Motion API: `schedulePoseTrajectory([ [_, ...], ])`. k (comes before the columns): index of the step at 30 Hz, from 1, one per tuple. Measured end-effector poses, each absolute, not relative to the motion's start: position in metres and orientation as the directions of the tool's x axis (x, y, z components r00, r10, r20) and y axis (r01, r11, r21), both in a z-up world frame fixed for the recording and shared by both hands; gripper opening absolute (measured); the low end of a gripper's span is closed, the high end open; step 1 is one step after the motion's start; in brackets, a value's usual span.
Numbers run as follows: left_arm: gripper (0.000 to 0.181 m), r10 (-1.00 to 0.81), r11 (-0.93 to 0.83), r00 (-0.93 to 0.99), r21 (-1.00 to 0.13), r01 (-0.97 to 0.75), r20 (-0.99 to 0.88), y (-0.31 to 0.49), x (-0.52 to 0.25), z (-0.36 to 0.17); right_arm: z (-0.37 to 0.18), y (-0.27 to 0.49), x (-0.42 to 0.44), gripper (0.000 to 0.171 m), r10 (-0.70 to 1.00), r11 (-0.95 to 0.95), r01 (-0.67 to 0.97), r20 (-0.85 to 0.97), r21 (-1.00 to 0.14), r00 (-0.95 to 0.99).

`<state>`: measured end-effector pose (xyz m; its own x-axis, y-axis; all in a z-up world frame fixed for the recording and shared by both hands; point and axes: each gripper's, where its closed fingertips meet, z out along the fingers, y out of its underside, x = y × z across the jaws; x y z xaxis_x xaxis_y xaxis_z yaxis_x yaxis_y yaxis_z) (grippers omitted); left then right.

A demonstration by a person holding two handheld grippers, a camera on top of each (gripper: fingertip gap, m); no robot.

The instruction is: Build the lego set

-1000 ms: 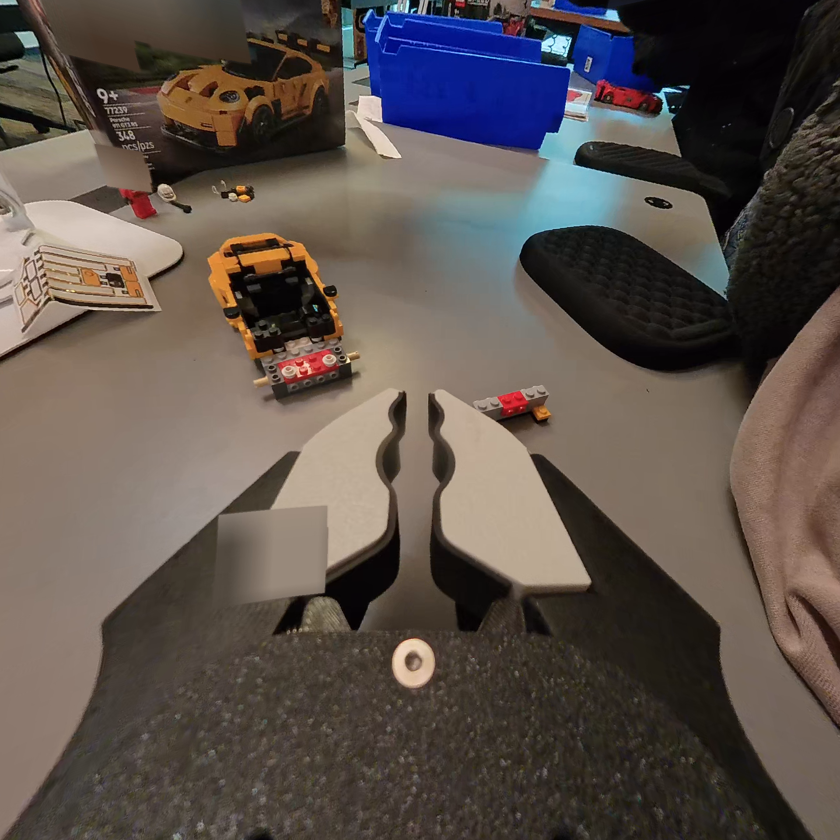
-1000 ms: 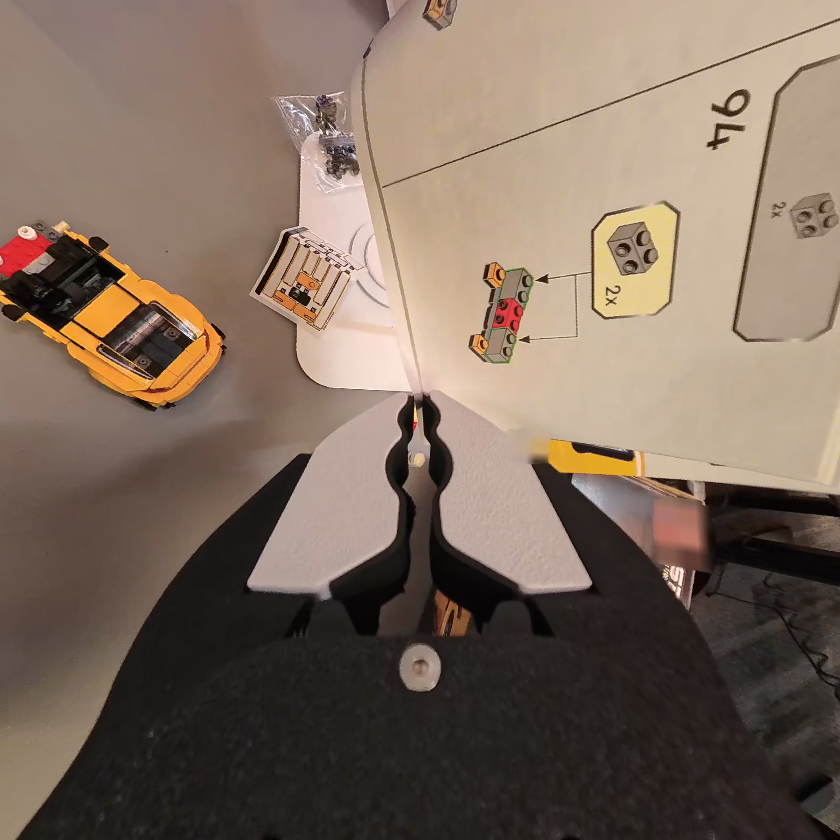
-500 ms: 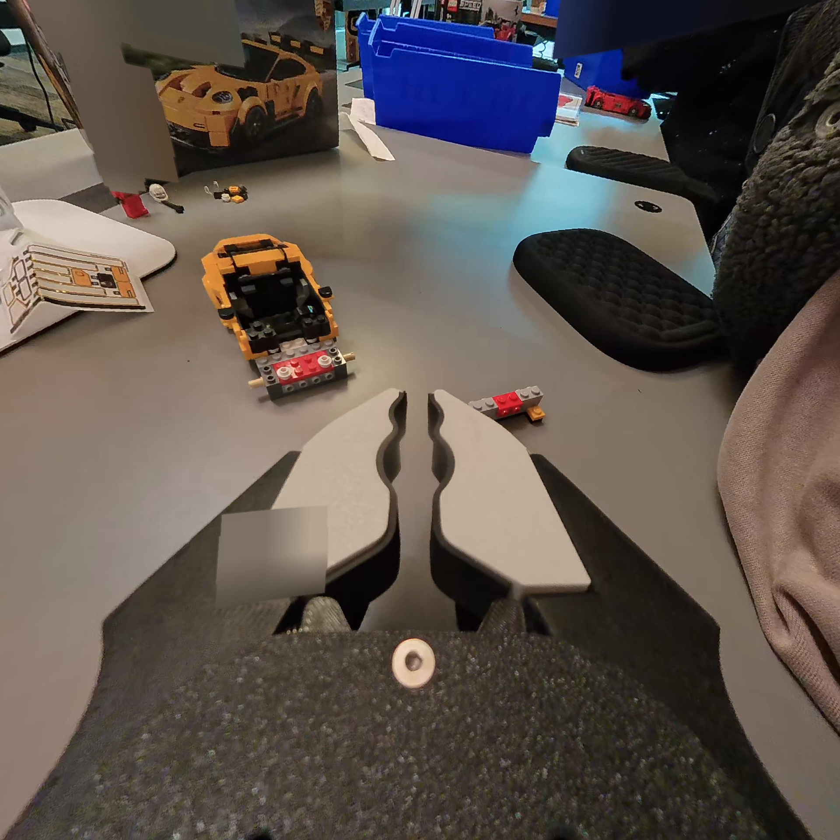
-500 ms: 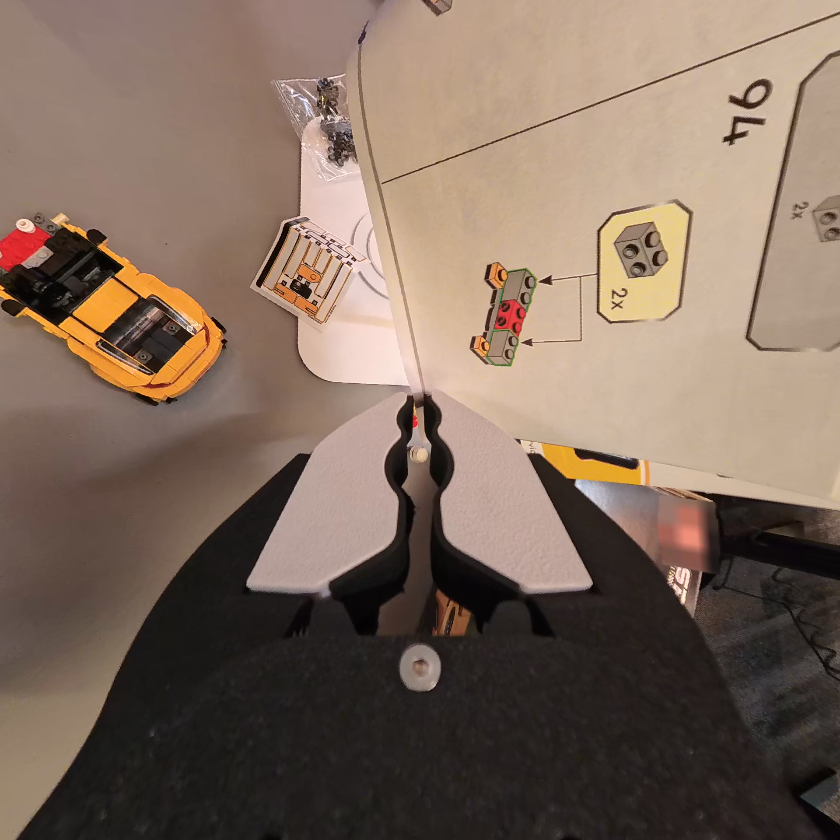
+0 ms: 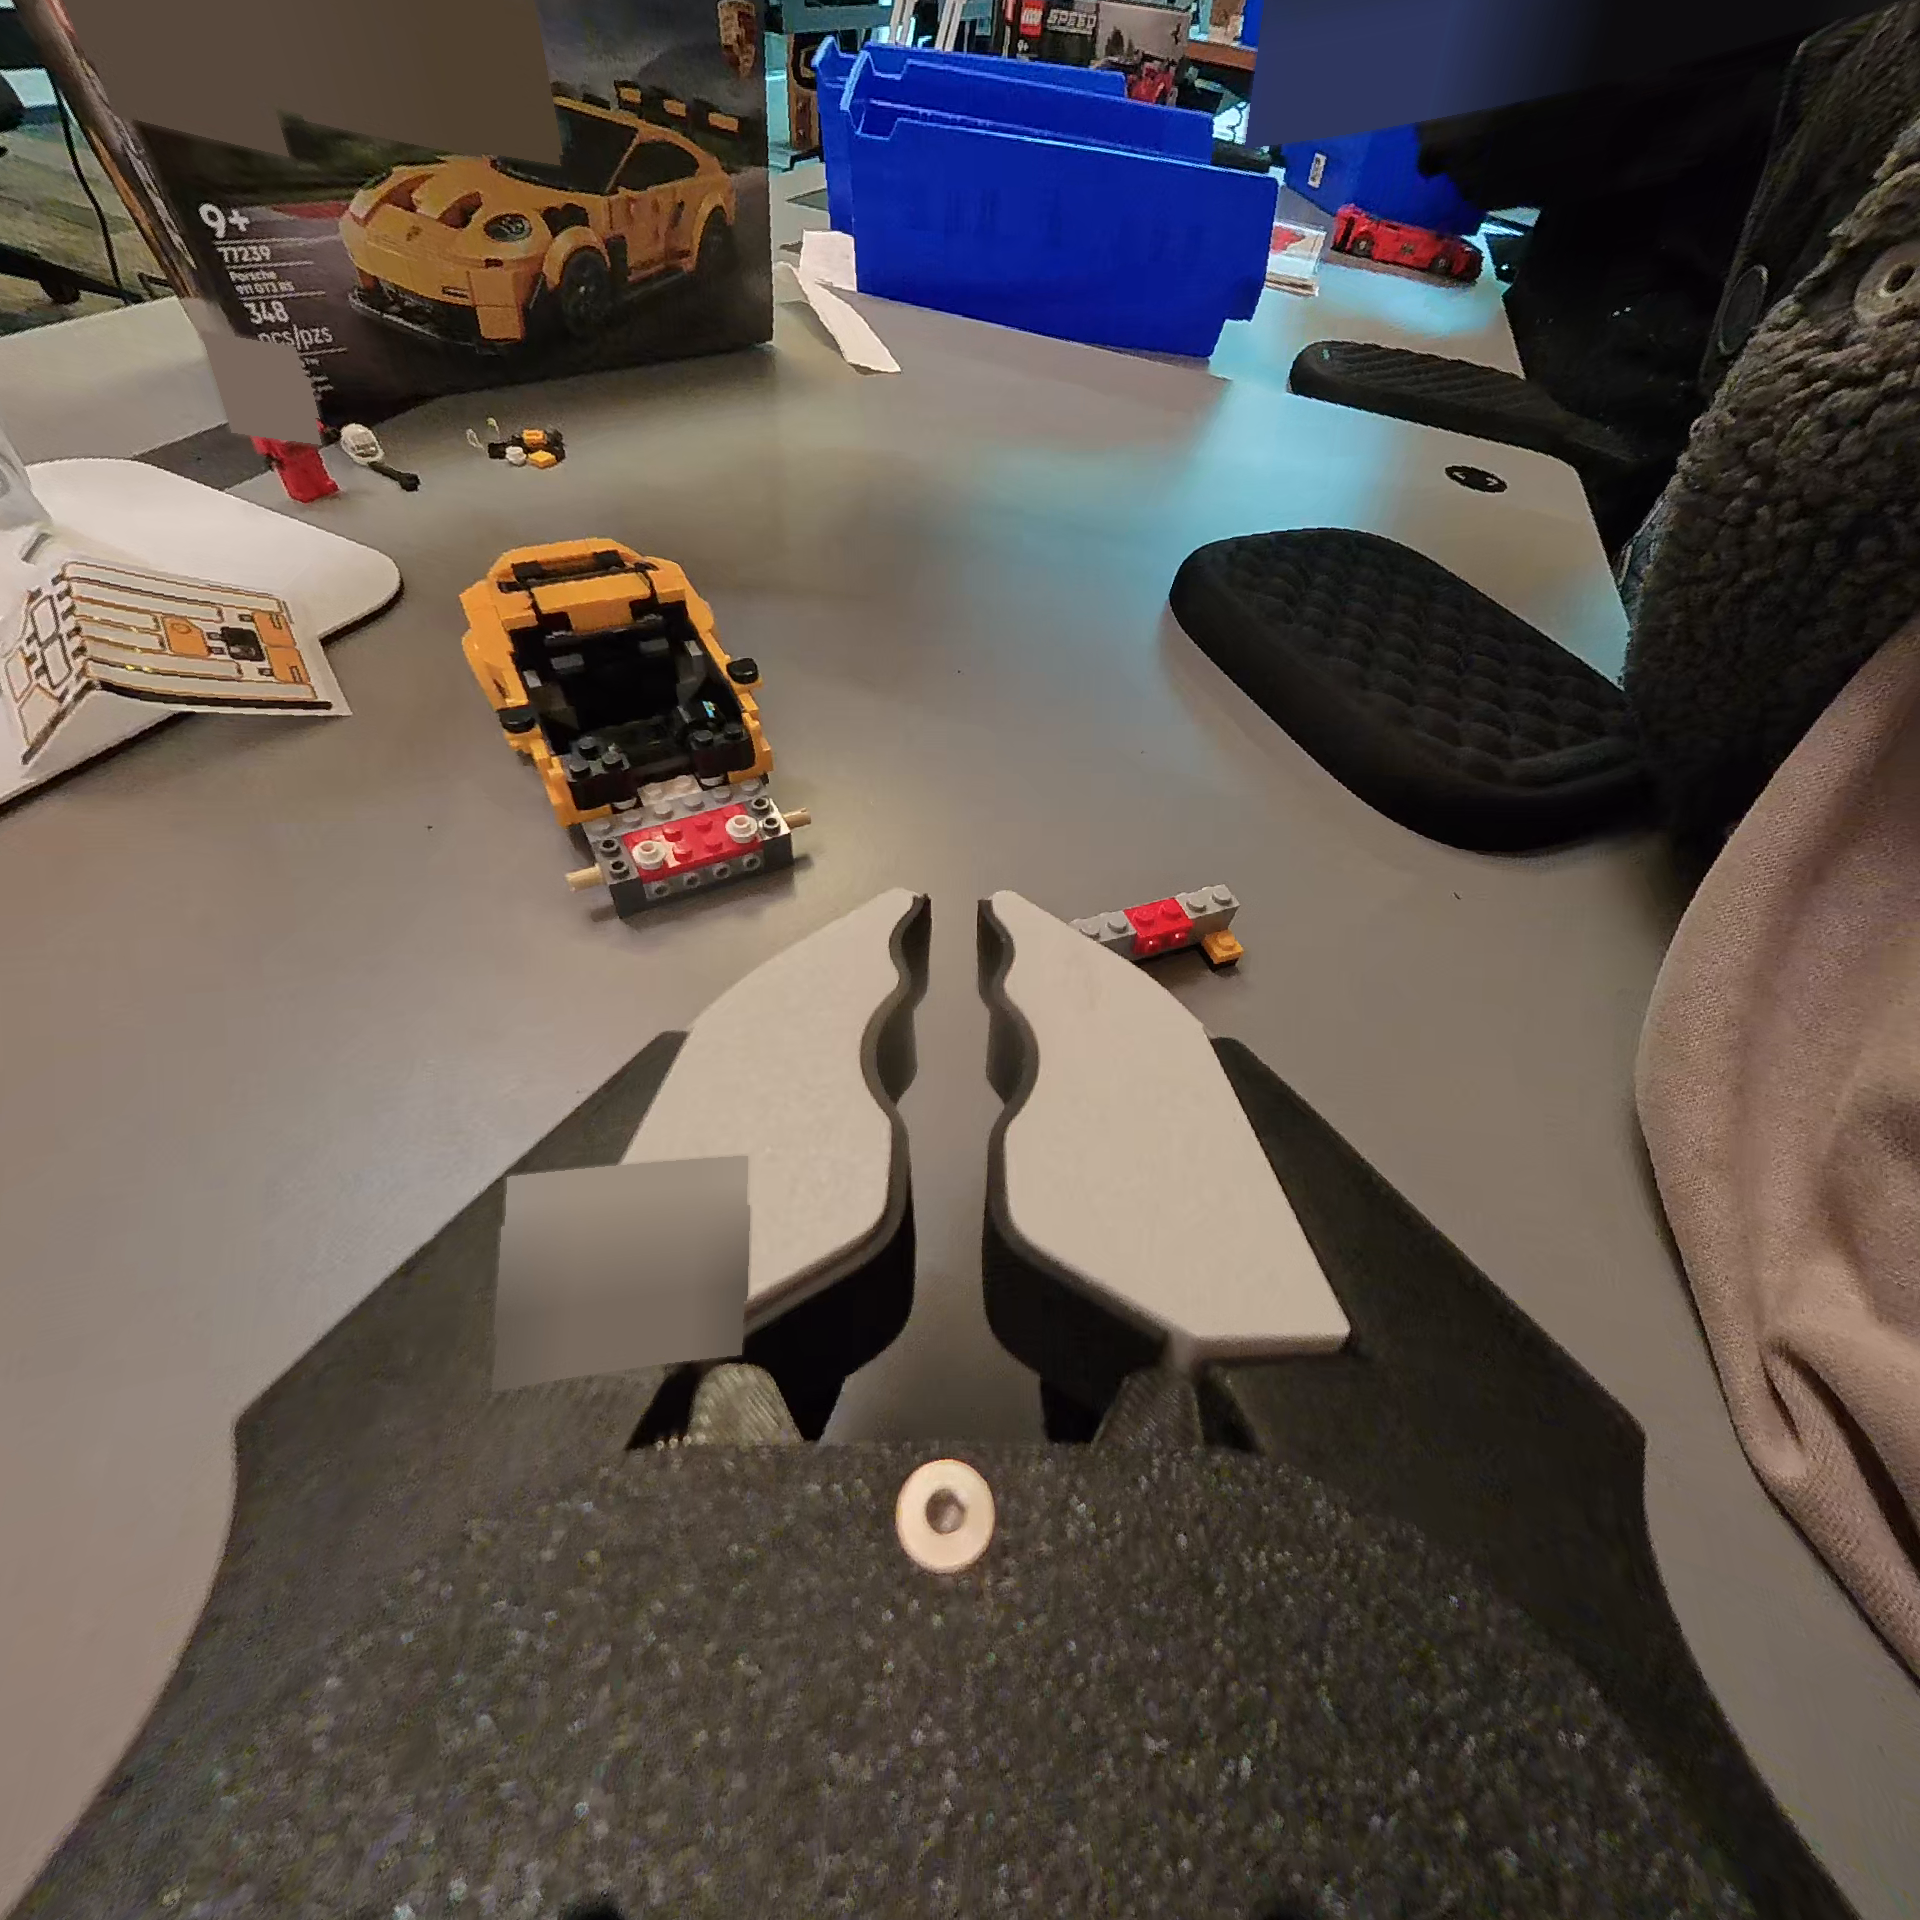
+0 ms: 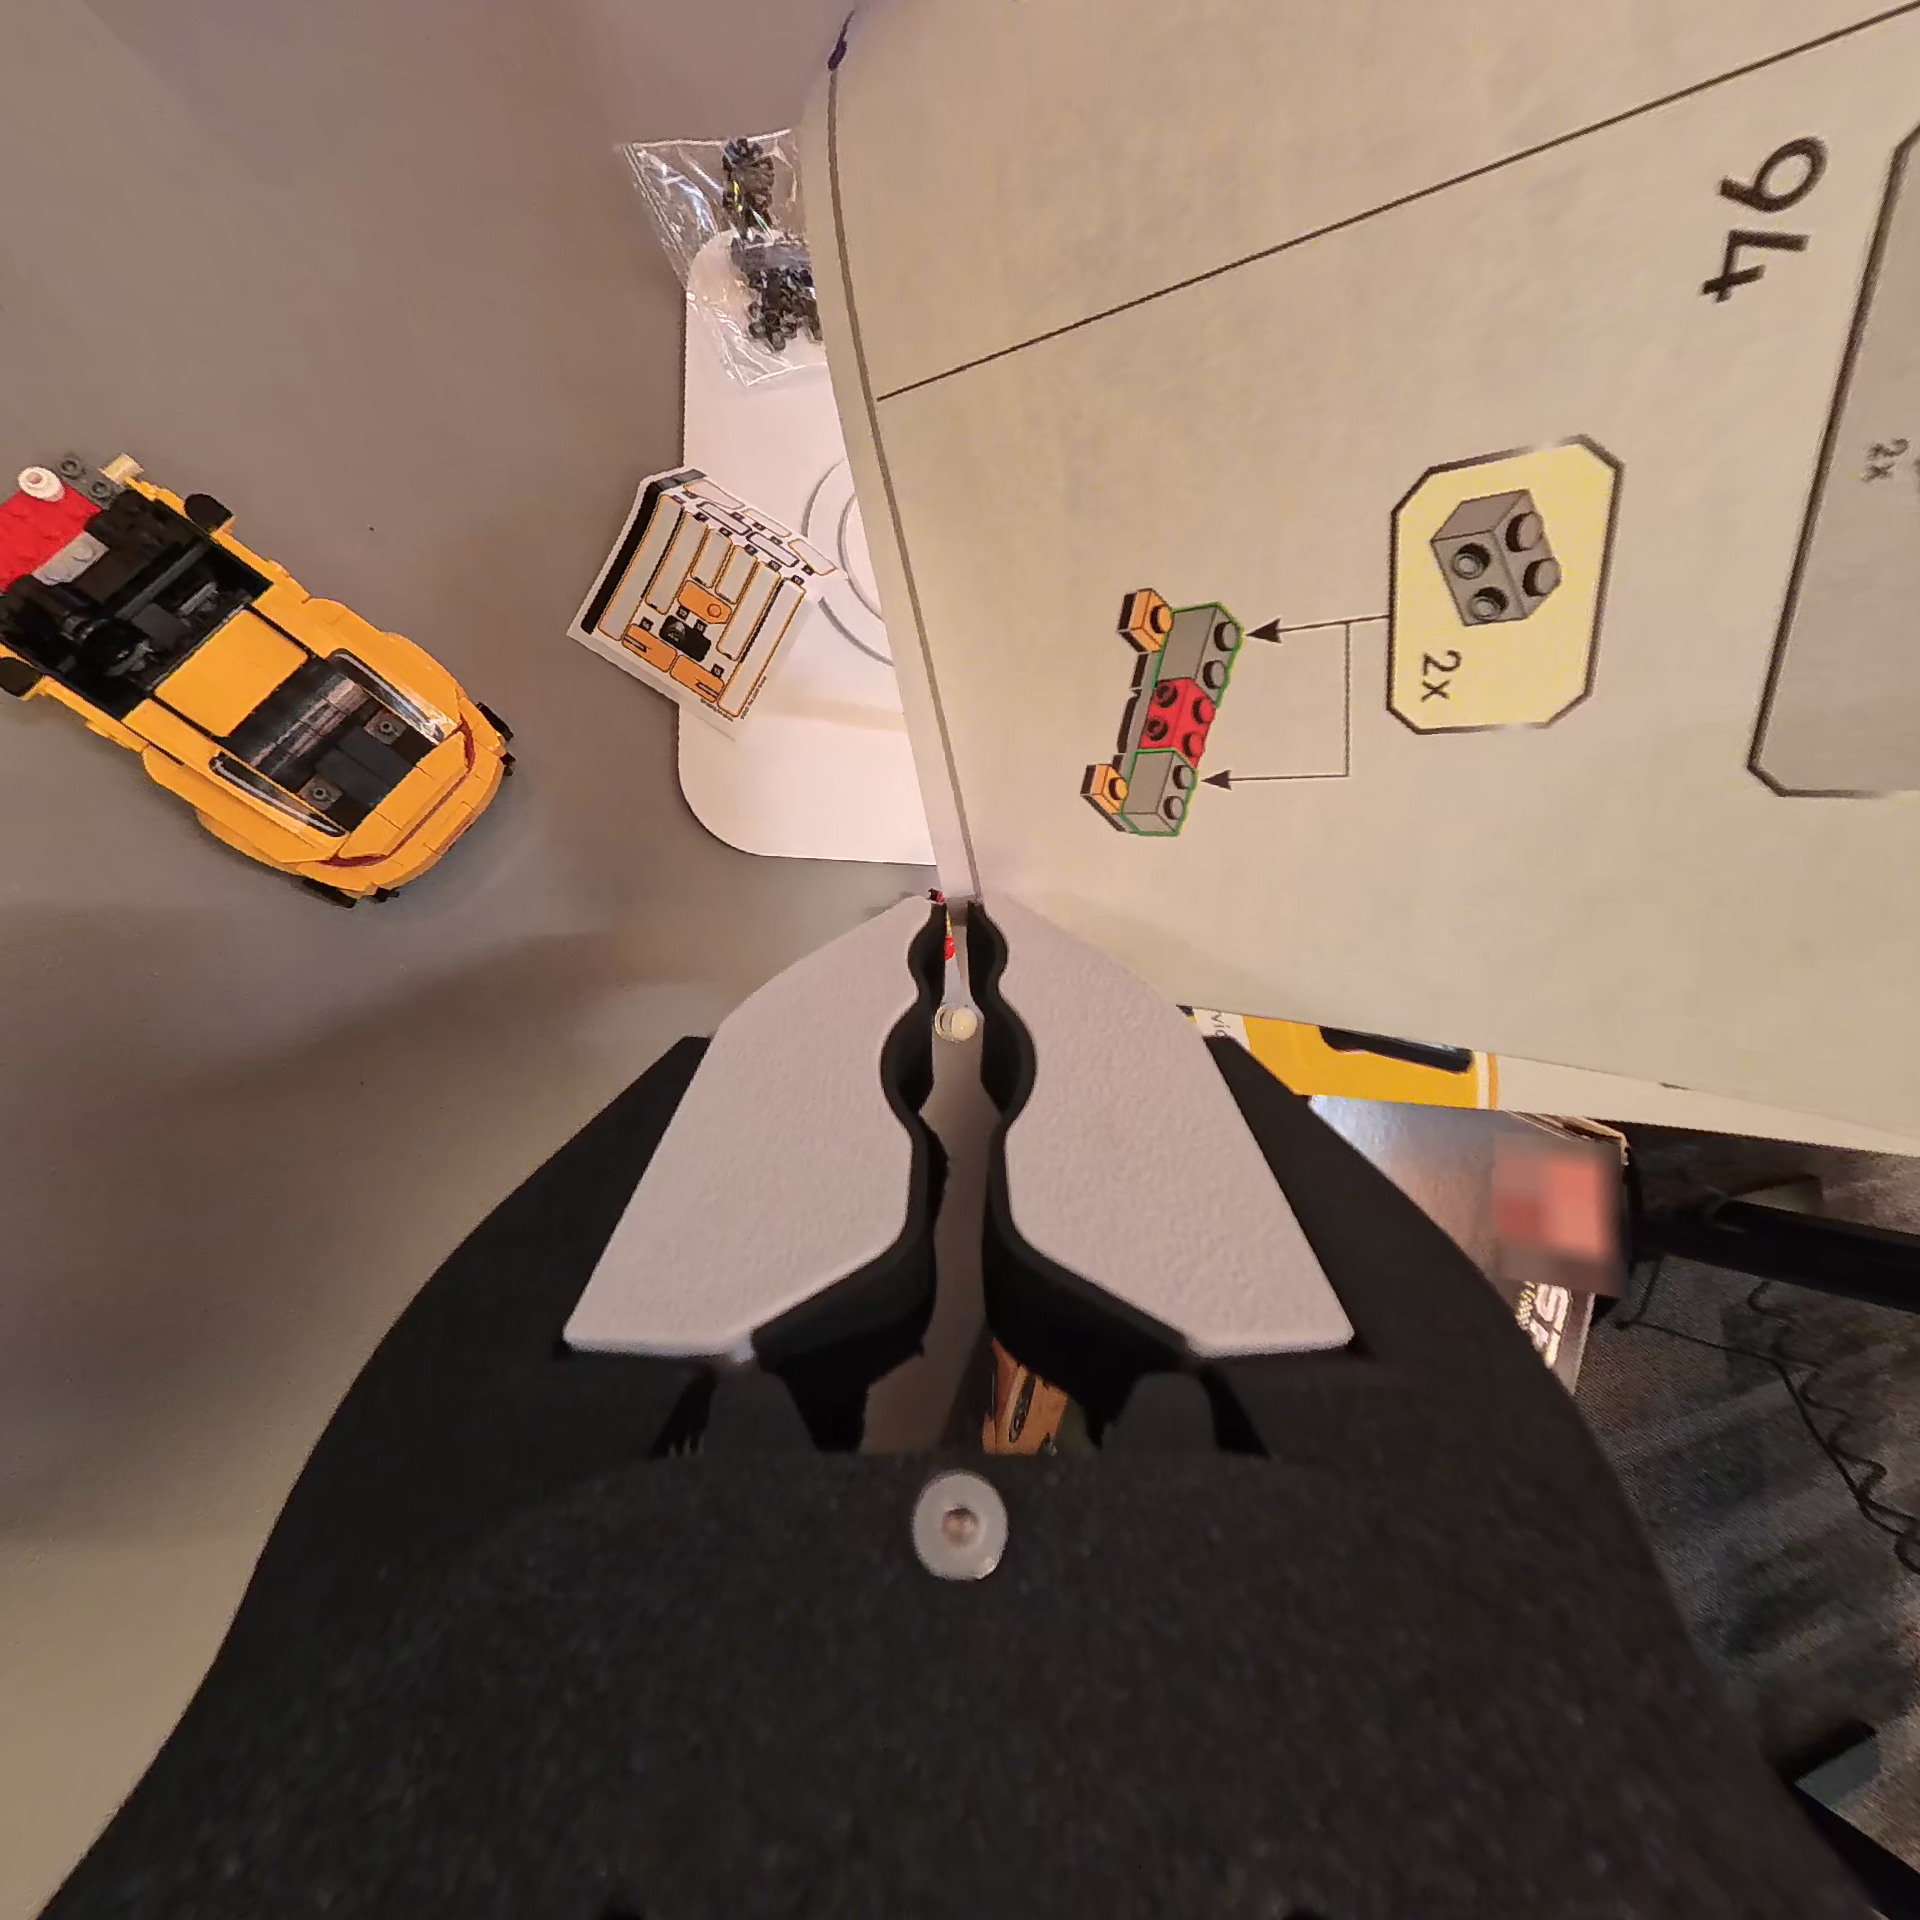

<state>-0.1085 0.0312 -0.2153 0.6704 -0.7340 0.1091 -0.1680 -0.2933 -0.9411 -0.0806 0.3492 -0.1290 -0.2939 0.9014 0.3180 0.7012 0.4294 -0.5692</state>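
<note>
The yellow lego car (image 5: 623, 707) stands on the grey table (image 5: 260, 1039) with its red and grey rear end toward my left gripper (image 5: 954, 909). That gripper hovers low just short of the car, jaws nearly together and holding nothing. A small grey, red and orange sub-assembly (image 5: 1164, 920) lies just right of its fingertips. My right gripper (image 6: 956, 914) is shut on the edge of the instruction booklet (image 6: 1351, 520) and holds the open page up. The car also shows in the right wrist view (image 6: 260, 707), at the left.
The set's box (image 5: 468, 208) stands at the back, with small loose parts (image 5: 525, 449) before it. A sticker sheet (image 5: 156, 644) lies on a white pad (image 5: 208, 520), beside a parts bag (image 6: 748, 239). Blue bins (image 5: 1039, 239), a black wrist rest (image 5: 1403, 675) and a person's sleeve (image 5: 1787, 1143) are on the right. The left gripper's tips are roughly 35 centimeters from the right gripper's.
The right gripper has shifted a little with the booklet page still in it. The left gripper has barely moved and its jaws stand as before. The car and sub-assembly lie where they were.
</note>
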Motion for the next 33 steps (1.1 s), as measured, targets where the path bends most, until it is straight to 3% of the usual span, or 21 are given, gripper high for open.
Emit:
schedulePoseTrajectory([
  [9, 0.008, -0.734, -0.29, 0.671, -0.943, -0.163, 0.11, 0.031, -0.109, -0.214, -0.129, 0.349, -0.081, 0.0, 0.893, 0.444, 0.69, 0.348, -0.572, -0.286],
  [16, 0.007, -0.71, -0.26, 0.699, -0.954, -0.151, 0.083, 0.037, -0.112, -0.209, -0.089, 0.344, -0.083, 0.0, 0.877, 0.457, 0.558, 0.457, -0.693, -0.15],
  [20, 0.012, -0.609, -0.17, 0.789, -0.958, -0.23, -0.081, 0.07, -0.125, -0.189, -0.07, 0.339, -0.087, 0.0, 0.842, 0.492, 0.484, 0.537, -0.723, -0.054],
  [25, 0.022, -0.495, -0.032, 0.784, -0.894, -0.447, -0.375, 0.16, -0.112, -0.127, -0.066, 0.336, -0.088, 0.0, 0.838, 0.487, 0.471, 0.545, -0.735, -0.015],
  [29, 0.021, -0.481, 0.013, 0.771, -0.882, -0.47, -0.418, 0.208, -0.087, -0.099, -0.076, 0.343, -0.075, 0.0, 0.762, 0.541, 0.532, 0.647, -0.652, 0.019],
  [31, 0.019, -0.476, 0.009, 0.771, -0.879, -0.477, -0.423, 0.218, -0.081, -0.099, -0.082, 0.351, -0.07, 0.021, 0.687, 0.589, 0.546, 0.724, -0.596, 0.05],
  [33, 0.017, -0.47, -0.005, 0.776, -0.878, -0.478, -0.42, 0.224, -0.079, -0.101, -0.085, 0.356, -0.072, 0.043, 0.724, 0.533, 0.529, 0.679, -0.661, 0.119],
])
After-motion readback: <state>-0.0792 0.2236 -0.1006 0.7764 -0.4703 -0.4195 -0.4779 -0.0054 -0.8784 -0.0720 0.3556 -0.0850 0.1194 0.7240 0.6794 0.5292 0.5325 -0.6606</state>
